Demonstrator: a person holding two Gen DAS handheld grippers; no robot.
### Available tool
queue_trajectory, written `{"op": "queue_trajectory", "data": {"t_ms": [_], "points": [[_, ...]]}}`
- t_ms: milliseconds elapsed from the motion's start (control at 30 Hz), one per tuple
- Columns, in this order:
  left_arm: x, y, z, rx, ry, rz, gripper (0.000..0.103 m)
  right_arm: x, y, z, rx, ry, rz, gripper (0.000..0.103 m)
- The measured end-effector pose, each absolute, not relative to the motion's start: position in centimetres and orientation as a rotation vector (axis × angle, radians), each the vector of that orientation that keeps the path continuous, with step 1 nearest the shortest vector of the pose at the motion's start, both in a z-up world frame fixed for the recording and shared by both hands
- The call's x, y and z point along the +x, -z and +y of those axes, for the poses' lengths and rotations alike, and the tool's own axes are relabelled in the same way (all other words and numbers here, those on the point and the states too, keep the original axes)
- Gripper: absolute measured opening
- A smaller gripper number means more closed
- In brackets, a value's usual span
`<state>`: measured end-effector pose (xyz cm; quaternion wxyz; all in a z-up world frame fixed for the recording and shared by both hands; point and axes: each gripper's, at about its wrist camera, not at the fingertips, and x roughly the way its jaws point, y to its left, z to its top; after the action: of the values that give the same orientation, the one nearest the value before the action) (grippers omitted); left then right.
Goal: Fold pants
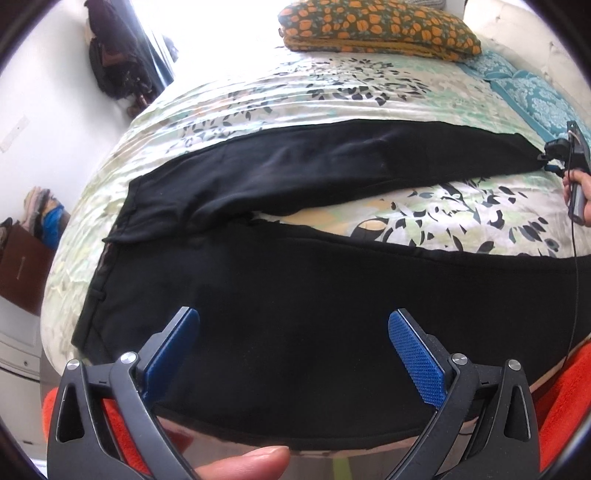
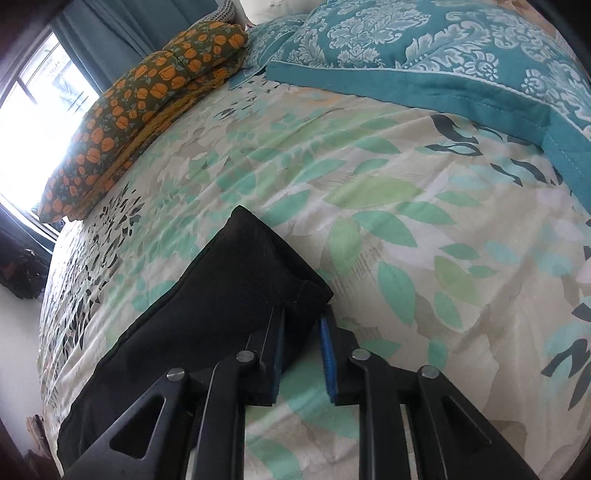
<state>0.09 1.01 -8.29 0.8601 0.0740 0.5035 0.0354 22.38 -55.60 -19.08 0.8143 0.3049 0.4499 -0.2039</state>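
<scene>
Black pants [image 1: 295,277] lie spread on the leaf-print bed cover [image 1: 443,214], waistband to the left and both legs running right. My left gripper [image 1: 294,314] hovers open over the near leg by the seat, with nothing between its blue pads [image 1: 417,362]. A thumb [image 1: 243,461] shows below it. My right gripper [image 1: 546,160] is at the far leg's end, held by a hand. In the right wrist view, the corner of the cuff [image 2: 240,280] sits between the narrow-set jaws of the right gripper [image 2: 303,314]. A gap still shows beside the cloth.
A folded orange-flowered quilt [image 1: 380,26] [image 2: 147,107] lies at the far edge of the bed by a bright window [image 2: 37,110]. A teal patterned cover [image 2: 424,51] lies at the right. Dark bags [image 1: 114,55] and a brown bag [image 1: 22,273] stand beside the bed.
</scene>
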Motion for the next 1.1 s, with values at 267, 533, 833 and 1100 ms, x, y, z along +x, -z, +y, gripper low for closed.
{"op": "queue_trajectory", "data": {"t_ms": [267, 533, 833, 1100], "points": [[-2.7, 8.7, 5.9, 0.098, -0.134, 1.011, 0.102, 15.5, 9.4, -47.9, 0.408, 0.399, 0.883, 0.092], [-1.5, 15.1, 6.9, 0.177, -0.140, 1.019, 0.102, -1.1, 9.6, -27.6, 0.359, 0.036, 0.953, 0.101], [-2.1, 18.0, 8.8, 0.032, -0.096, 1.068, 0.103, -3.7, 16.9, -17.4, -0.037, 0.019, 1.142, 0.101], [-2.4, 17.8, 9.0, 0.028, -0.050, 1.071, 0.103, -3.3, 18.5, -19.0, 0.055, -0.002, 1.185, 0.103]]}}
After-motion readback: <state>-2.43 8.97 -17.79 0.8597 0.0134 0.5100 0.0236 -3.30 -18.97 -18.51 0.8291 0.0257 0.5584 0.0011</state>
